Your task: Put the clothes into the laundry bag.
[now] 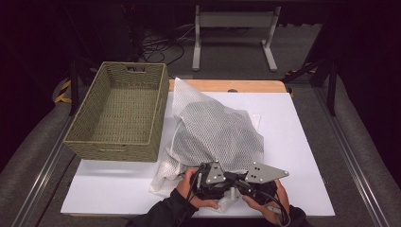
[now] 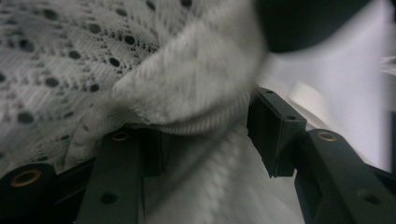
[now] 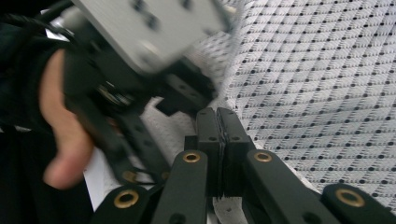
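White dotted mesh garment [image 1: 215, 132], olive woven basket [image 1: 120, 111]

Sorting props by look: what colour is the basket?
Olive green weave; the basket shows best in the high view.

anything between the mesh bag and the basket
Nothing visible. The mesh bag lies on the white board just right of the basket, whose open top holds nothing. Only the basket's near wall would have to be cleared.
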The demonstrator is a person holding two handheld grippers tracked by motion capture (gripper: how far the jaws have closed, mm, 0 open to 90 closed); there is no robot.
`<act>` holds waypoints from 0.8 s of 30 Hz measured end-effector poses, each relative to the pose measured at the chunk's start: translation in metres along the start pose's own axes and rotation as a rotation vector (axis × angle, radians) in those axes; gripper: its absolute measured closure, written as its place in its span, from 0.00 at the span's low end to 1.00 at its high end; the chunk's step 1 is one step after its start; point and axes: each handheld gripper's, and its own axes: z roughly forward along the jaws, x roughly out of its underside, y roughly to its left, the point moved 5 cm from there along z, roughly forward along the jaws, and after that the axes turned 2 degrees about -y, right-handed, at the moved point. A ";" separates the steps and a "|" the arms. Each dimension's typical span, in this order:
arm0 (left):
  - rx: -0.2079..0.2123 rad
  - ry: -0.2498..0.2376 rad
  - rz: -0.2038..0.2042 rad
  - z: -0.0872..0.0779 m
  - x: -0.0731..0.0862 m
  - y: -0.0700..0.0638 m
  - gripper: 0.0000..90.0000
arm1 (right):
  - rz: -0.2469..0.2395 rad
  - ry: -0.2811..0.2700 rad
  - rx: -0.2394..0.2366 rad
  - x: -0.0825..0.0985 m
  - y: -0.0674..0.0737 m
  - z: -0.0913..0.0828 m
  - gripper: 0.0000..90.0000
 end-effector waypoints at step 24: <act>-0.134 -0.028 -0.088 -0.015 0.016 0.057 0.93 | 0.014 0.027 0.000 0.011 0.000 -0.007 1.00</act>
